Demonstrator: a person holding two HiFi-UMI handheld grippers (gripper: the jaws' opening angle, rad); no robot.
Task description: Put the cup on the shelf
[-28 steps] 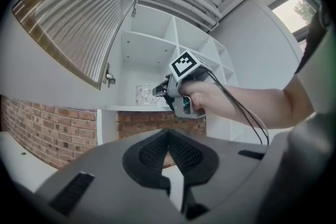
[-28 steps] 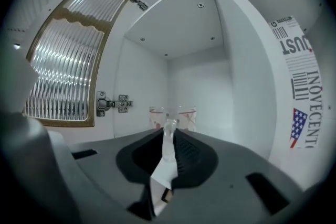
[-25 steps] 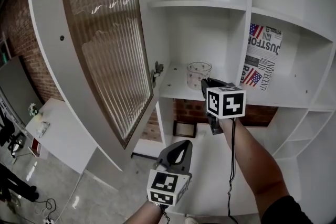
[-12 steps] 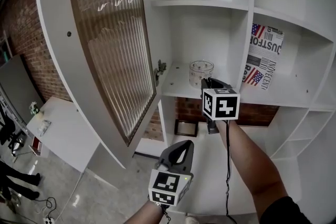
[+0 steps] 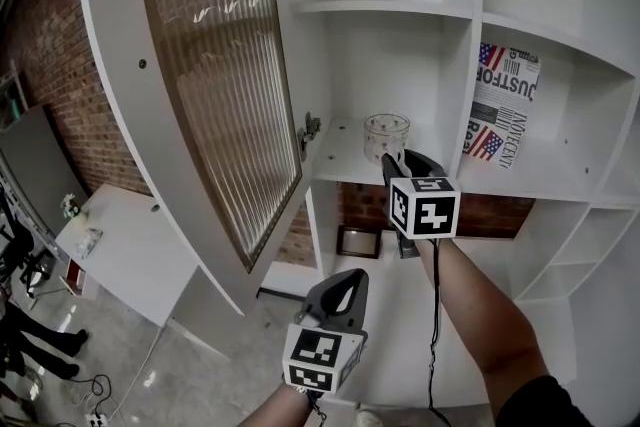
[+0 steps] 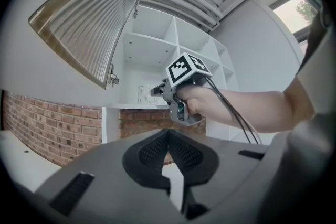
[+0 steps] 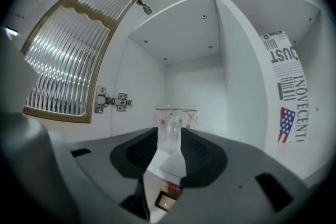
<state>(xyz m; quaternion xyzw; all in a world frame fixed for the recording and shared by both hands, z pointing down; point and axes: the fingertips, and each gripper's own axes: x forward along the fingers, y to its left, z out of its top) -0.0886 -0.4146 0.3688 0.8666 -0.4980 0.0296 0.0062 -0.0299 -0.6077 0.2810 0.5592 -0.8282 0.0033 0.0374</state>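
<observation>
Glass cup [image 5: 386, 135] on shelf [image 5: 335, 162], fragile, slick, best gripped by handle [image 7: 172, 131], now between right hand-held gripper's [image 5: 398, 159] just-opened jaws

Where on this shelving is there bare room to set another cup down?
The upper shelf is bare. Beside the cup, the patch toward the door hinge is free. The right-hand compartment is more crowded: it holds a printed sheet.

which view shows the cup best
The right gripper view: the cup stands close and centred on the shelf, its handle seen between the right gripper's jaws, which have just been opening. The head view shows the cup small, its base partly behind that gripper. The left gripper view shows the cup faint and distant.
</observation>
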